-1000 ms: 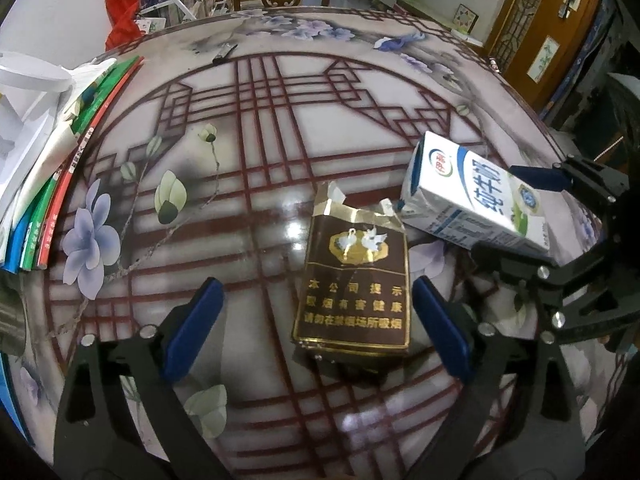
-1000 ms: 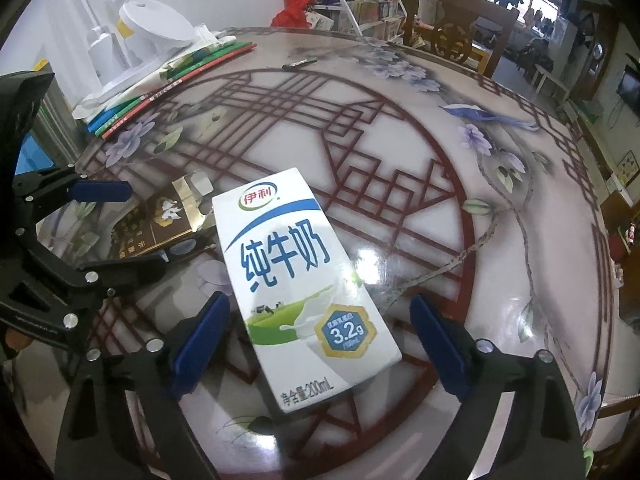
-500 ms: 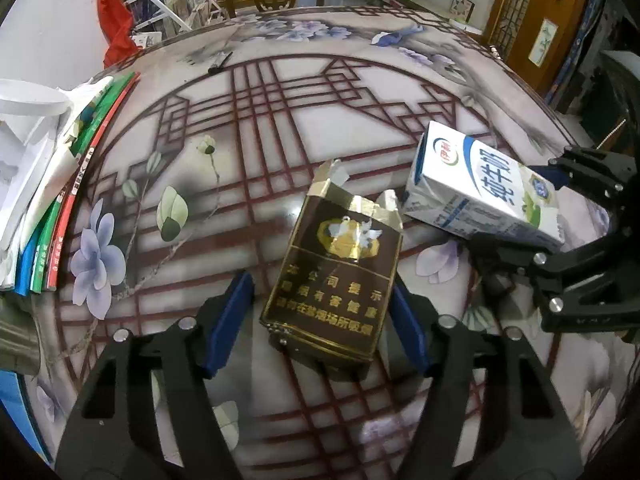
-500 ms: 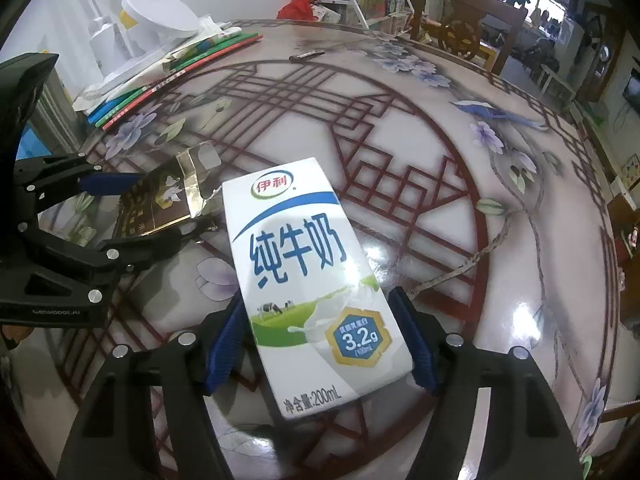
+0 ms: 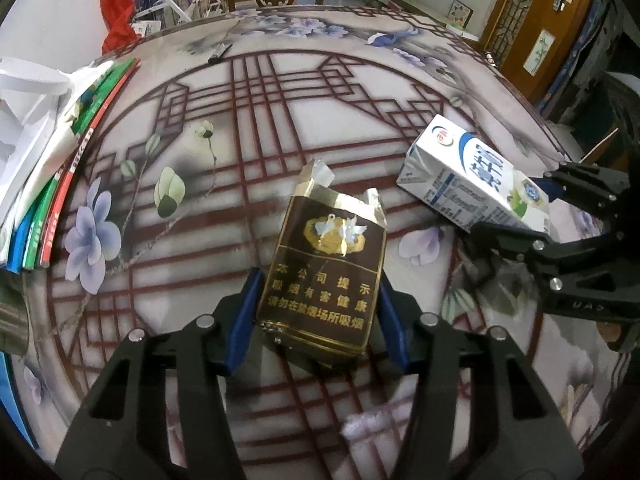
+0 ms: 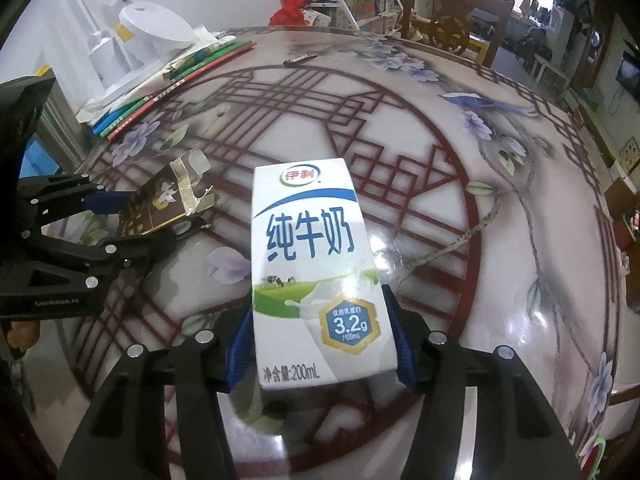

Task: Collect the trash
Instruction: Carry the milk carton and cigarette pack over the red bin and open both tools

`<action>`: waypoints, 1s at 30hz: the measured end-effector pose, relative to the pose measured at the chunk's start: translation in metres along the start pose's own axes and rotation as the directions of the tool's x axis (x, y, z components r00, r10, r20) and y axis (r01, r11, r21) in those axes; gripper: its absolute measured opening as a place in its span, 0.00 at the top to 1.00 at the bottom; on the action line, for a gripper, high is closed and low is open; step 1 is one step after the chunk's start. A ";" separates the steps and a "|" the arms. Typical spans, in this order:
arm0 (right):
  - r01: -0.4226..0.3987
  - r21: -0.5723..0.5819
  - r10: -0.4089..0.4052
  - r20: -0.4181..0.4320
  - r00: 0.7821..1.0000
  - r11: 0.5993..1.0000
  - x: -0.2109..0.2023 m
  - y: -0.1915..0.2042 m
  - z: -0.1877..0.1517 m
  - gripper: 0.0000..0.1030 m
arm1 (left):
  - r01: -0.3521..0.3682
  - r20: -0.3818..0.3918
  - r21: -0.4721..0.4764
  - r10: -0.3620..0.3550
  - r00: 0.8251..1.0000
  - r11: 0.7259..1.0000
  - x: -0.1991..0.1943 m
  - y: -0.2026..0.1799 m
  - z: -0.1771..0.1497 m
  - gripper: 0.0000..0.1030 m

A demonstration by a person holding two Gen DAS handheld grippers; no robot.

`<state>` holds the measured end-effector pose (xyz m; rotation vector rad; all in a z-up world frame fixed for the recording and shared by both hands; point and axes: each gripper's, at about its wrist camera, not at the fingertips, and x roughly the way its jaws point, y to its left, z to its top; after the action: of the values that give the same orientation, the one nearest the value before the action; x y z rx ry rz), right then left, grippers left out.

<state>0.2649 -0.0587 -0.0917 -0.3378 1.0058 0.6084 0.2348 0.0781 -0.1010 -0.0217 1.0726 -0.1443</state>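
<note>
A brown and gold opened cigarette pack (image 5: 328, 272) sits between the blue pads of my left gripper (image 5: 318, 312). The jaws are closing and the pads press its two long sides. Its lower end is raised off the patterned table (image 5: 280, 120). A white and blue milk carton (image 6: 312, 264) lies between the pads of my right gripper (image 6: 320, 332), whose jaws are also closing, and the pads touch both of its sides. In the left wrist view the carton (image 5: 472, 176) tilts up at the right. In the right wrist view the pack (image 6: 160, 204) shows at the left.
A stack of books (image 5: 60, 184) lies at the table's left edge beside a white lamp base (image 6: 148, 36). A dark pen (image 5: 219, 55) rests near the far edge. A wooden chair (image 6: 452, 24) stands behind the table.
Both pairs of jaws have narrowed from wide apart until the pads meet the pack and the carton. Each item now tilts up off the table.
</note>
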 end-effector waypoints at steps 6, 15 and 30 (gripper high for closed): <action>0.009 0.003 -0.009 0.015 1.000 1.000 -0.018 0.003 -0.008 0.50 | -0.001 -0.007 -0.023 0.001 1.000 1.000 -0.009 0.000 -0.009 0.50; 0.032 0.011 -0.032 0.045 0.998 0.999 -0.055 0.014 -0.031 0.50 | 0.002 0.030 -0.060 0.000 1.000 0.998 -0.048 -0.010 -0.025 0.50; 0.068 0.058 -0.076 0.146 0.986 0.996 -0.155 0.018 -0.077 0.50 | 0.042 0.133 -0.006 -0.041 0.990 0.999 -0.134 -0.065 -0.057 0.50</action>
<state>0.1404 -0.1344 0.0032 -0.2769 0.8618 0.5323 0.1147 0.0343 -0.0054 -0.0610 0.9399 -0.1735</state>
